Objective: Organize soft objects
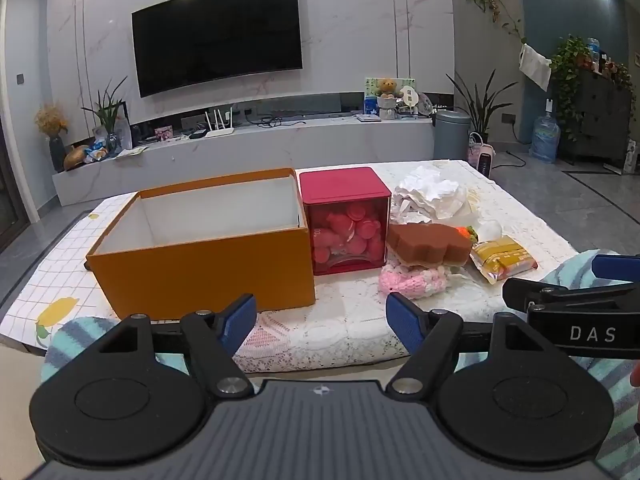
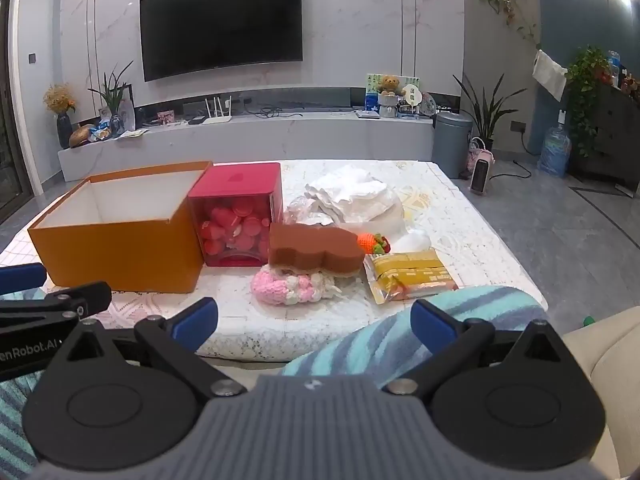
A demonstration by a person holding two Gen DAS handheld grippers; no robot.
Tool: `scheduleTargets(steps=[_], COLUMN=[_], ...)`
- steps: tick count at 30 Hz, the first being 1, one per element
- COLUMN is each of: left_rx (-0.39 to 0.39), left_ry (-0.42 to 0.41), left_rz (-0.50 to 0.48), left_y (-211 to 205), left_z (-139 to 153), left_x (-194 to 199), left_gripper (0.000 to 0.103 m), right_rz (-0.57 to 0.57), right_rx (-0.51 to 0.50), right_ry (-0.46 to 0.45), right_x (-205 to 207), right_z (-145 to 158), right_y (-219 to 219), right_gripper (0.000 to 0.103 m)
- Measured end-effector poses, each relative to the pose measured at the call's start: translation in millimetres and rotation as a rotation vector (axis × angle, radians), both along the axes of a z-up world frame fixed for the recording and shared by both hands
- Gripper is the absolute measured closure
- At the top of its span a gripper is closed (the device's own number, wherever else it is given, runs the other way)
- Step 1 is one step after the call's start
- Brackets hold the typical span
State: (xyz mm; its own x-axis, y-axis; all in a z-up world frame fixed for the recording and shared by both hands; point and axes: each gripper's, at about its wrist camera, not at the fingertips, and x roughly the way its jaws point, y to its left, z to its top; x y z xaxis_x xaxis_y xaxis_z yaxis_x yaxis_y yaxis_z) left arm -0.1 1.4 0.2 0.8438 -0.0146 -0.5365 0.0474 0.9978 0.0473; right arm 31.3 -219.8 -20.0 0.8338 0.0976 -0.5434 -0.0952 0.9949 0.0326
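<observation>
Both tongs hover at the near edge of the table with blue pads spread wide and nothing between them: the left gripper (image 1: 321, 318) at 6 o'clock in its own view, the right gripper (image 2: 314, 322) likewise, each showing the other's black finger poking in from the side. Striped teal fabric (image 2: 404, 332) lies under and around them, close to the lens. Just beyond, a white lace cloth (image 1: 344, 300) covers the table, with a grid-and-lemon print sheet (image 1: 52, 280) at 9 o'clock. Now the soft pile, at 2 o'clock from the left tongs: a pink crocheted piece (image 1: 412, 280) with a brown sponge (image 1: 430, 242) resting on top, a yellow packet (image 1: 502, 260) just beside them, a small orange knitted toy (image 2: 370, 240) behind the sponge, and crumpled white cloth (image 1: 430, 194) further back. At 11 o'clock sits an open orange box (image 1: 208, 264), white inside, nothing visible in it from here. Touching its right side, a red lidded container (image 1: 348, 224) with a clear front, packed with pink-red round pieces. Far behind, a long white TV bench (image 1: 280, 140), a grey bin (image 1: 451, 134) at 1 o'clock, potted plants, and a dark television (image 1: 218, 36) on the marble wall at 12.
</observation>
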Motion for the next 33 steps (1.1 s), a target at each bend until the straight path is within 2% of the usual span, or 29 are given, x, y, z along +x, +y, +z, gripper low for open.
scheduleTargets(steps=[2,3,9,16,26,33], left_rx=[-0.018,-0.009,0.015,0.011,-0.002,-0.004], left_ry=[0.02,0.002,0.019,0.016,0.023,0.039], left_rz=[-0.003,0.005,0.007,0.022,0.007,0.008], left_y=[7,3,0,3,3,3], left_z=[-1,1,3,-2,-3,-5], left_x=[5,-1,0,-3,-2,-2], left_gripper=[0.017,0.018,0.018,0.018,0.031,0.032], right_rz=[0.0,-0.001,-0.007,-0.007,-0.002,-0.004], right_rx=[-0.008,-0.011,-0.006,-0.004,-0.013,-0.013], right_ry=[0.002,0.002,0.006,0.009,0.022,0.03], right_x=[0,0,1,2,3,3], right_z=[1,1,-2,-8,-9,-12], right_y=[-1,-1,2,2,3,2], right_gripper=[0.003,0.003,0.003,0.003,0.003,0.003])
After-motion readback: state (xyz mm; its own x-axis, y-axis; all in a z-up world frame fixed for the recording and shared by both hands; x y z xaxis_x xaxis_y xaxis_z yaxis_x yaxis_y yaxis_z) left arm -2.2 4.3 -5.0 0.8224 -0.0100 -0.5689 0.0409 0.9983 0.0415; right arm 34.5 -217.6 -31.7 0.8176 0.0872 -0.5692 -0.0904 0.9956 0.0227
